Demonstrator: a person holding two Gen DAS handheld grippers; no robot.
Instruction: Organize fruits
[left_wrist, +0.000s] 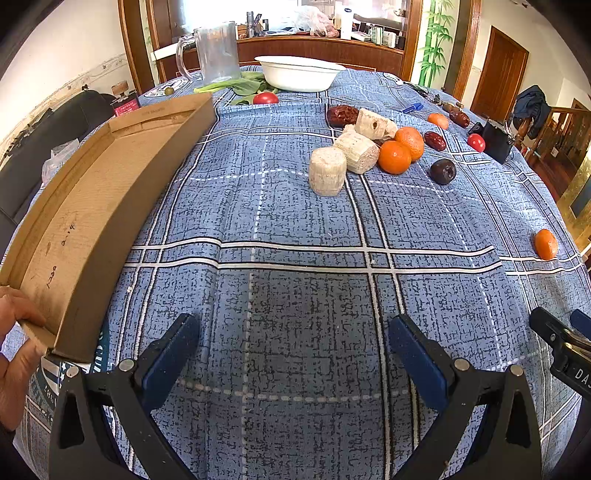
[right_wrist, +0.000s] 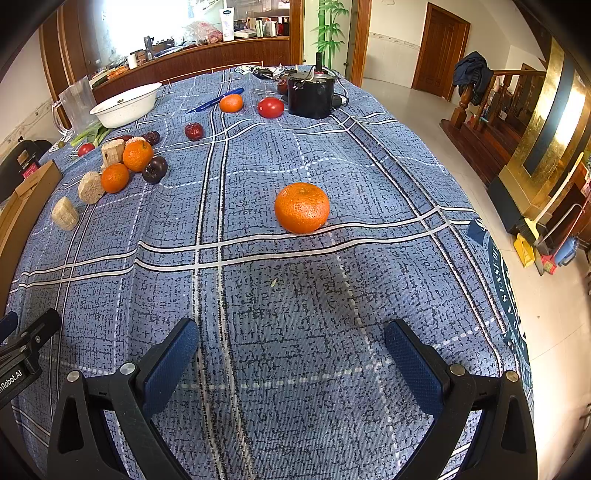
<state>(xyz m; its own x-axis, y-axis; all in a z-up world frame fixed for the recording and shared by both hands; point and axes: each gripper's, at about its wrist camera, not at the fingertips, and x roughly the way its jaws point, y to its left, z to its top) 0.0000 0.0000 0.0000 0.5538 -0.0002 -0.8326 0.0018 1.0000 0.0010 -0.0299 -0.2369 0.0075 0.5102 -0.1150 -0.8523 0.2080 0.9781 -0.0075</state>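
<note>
At far left a hand (left_wrist: 14, 332) is seen gripping the corner of a cardboard tray (left_wrist: 92, 206), empty, on the bench (left_wrist: 295, 295) w/ blue checked cloth. Left tongs (left_wrist: 293, 354) are spread wide, nothing between them. Beyond, mid-bench, a cluster is laid out: pale chunks (left_wrist: 327, 175), two oranges (left_wrist: 394, 157) touching, a dark plum (left_wrist: 443, 171) just beside. Right tongs (right_wrist: 291, 358) are likewise spread, empty; a lone orange (right_wrist: 302, 207) sits ahead of them, well apart from the cluster. White bowl (left_wrist: 300, 73) at the far edge.
</note>
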